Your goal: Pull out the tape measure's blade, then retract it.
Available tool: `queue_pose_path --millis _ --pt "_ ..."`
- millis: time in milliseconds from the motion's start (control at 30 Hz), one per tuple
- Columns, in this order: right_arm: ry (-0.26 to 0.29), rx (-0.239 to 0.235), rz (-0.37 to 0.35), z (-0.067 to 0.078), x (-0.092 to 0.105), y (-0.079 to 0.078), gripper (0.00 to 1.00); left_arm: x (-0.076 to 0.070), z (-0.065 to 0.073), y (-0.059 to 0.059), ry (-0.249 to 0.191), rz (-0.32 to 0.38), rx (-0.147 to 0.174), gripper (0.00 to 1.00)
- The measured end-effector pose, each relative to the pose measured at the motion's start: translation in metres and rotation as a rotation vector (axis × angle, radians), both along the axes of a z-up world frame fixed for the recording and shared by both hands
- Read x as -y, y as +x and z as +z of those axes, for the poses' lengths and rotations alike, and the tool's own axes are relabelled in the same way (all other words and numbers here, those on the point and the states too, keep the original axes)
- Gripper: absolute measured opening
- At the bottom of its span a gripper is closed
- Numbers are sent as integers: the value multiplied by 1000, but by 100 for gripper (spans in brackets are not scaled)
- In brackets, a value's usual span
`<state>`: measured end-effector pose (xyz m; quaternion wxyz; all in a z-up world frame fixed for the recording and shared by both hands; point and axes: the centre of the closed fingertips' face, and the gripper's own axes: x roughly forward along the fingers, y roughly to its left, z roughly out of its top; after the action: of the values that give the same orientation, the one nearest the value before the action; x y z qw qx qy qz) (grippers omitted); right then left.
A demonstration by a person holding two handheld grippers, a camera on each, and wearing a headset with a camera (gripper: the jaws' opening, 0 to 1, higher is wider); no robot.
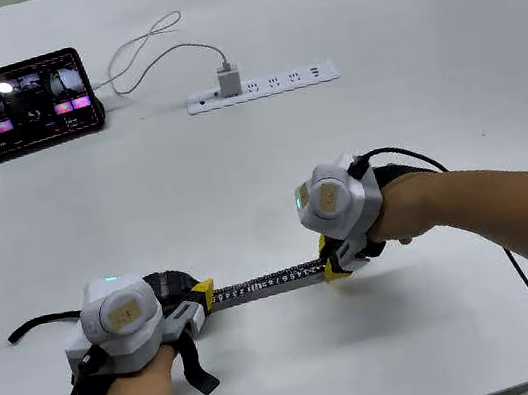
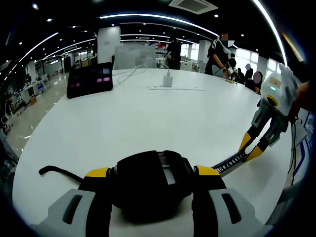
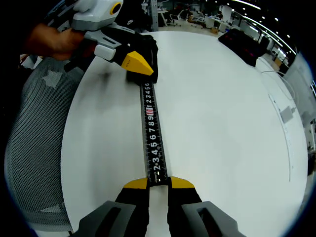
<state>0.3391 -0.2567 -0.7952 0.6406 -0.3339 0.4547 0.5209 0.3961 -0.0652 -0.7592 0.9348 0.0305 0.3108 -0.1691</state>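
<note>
The tape measure [image 2: 150, 187] sits low on the white counter [image 1: 374, 67], its black body wedged between the left gripper's [image 2: 152, 173] yellow-tipped fingers [image 2: 98, 173], which press against it from both sides. From the body the blade [image 3: 150, 133] runs out flat along the counter, numbers facing up, to the right gripper [image 3: 158, 183]. That gripper's fingers [image 3: 136, 184] are closed on the blade's far end, one yellow tip on either edge of the strip. In the head view the left gripper [image 1: 194, 295] lies at the near left with the tape measure [image 1: 172, 286] in its grip. The right gripper [image 1: 333, 265] stands tilted down at the near centre, and the blade [image 1: 268, 282] stretches between them, just above the surface. Well beyond the two grippers, a tablet [image 1: 25, 101] stands propped at the far left. A power strip [image 1: 275, 82] lies near it, with a white charger [image 1: 228, 79] plugged in and a white cable [image 1: 148, 50] looping back toward the tablet.
</note>
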Motion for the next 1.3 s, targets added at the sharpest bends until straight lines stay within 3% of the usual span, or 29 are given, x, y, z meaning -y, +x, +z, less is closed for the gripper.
queue_pose_path --millis 1300 --pt "23 17 13 0 -18 4 8 0 0 0 -1 1 -5 61"
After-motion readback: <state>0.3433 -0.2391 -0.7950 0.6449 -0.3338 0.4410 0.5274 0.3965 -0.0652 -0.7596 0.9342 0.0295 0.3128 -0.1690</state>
